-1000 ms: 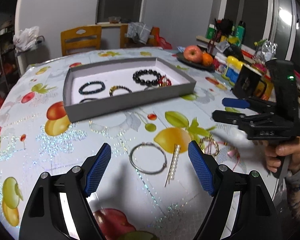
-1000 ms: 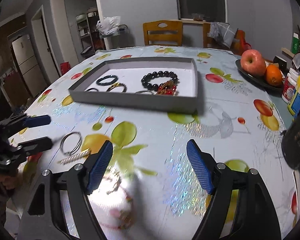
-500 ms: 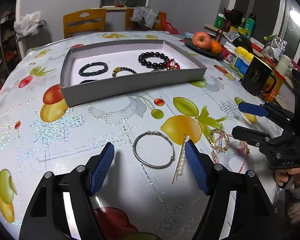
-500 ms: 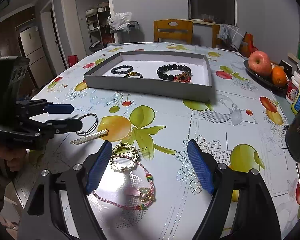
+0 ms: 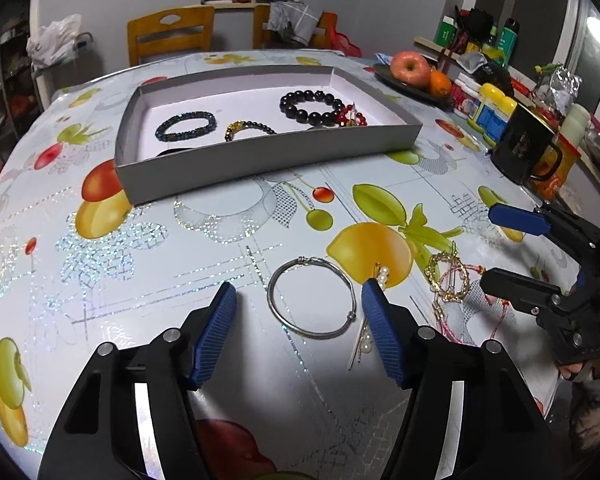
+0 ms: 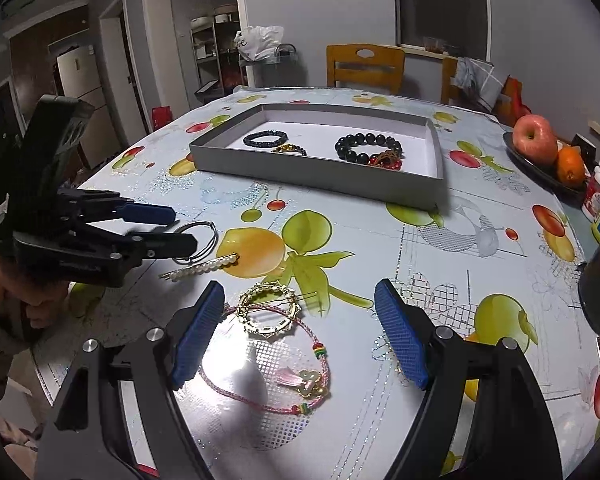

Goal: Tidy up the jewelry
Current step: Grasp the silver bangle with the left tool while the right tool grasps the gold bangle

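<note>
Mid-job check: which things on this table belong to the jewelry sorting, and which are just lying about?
Job:
- grey cardboard tray holding beaded bracelets
- silver wire bangle
- pearl hair clip
- gold ring-shaped hairpin
- pink cord bracelet

Lying about:
- red apple and orange on dark plate
- black mug
- yellow-lidded bottles

Left gripper [image 5: 298, 300] jaws closing around the silver bangle [image 5: 311, 298], seemingly nearer

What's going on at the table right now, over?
Left gripper closing around silver bangle, not touching. Right gripper open above gold ring clip. Pearl clip beside the bangle, close.
</note>
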